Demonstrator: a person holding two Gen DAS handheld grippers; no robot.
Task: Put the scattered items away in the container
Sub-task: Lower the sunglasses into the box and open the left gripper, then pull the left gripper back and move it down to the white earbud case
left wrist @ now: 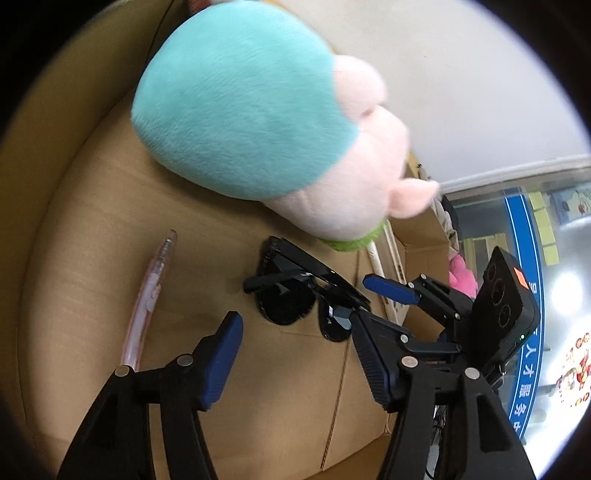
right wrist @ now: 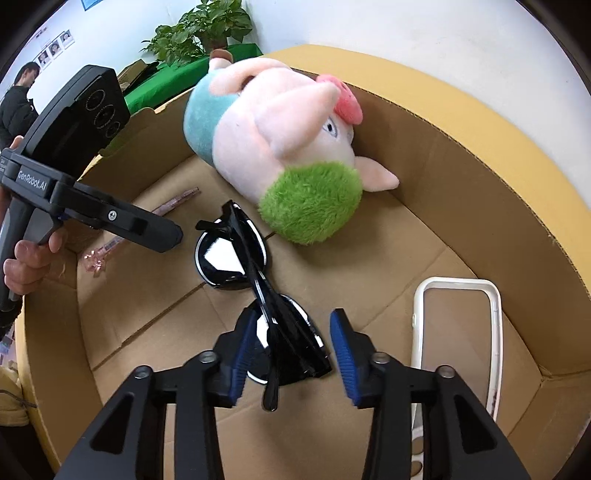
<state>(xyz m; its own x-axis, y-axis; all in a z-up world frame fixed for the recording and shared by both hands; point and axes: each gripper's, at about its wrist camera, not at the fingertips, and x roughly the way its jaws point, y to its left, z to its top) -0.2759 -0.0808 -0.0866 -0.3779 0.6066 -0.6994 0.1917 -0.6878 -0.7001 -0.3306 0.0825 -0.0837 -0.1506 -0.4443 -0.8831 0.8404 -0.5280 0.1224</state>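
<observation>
Black sunglasses (right wrist: 229, 254) lie folded on the floor of a cardboard box (right wrist: 461, 166). My right gripper (right wrist: 295, 332) stands open astride their near lens, with a gap on the right side. Beyond them rests a pink plush pig (right wrist: 280, 147) with a teal body and a green tuft. In the left wrist view the sunglasses (left wrist: 288, 299) lie just ahead of my left gripper (left wrist: 299, 350), which is open with nothing between its fingers. The pig (left wrist: 240, 110) fills the top, and a pink pen (left wrist: 147, 299) lies at the left. One blue pad (left wrist: 388, 290) of the right gripper shows beside the glasses.
A white phone bumper frame (right wrist: 458, 332) lies at the box's right side. A hand (right wrist: 26, 258) holds the left gripper (right wrist: 166, 232) over the box's left wall. Outside stand a potted plant (right wrist: 207, 29), a green table (right wrist: 177, 77) and a person in black (right wrist: 18, 103).
</observation>
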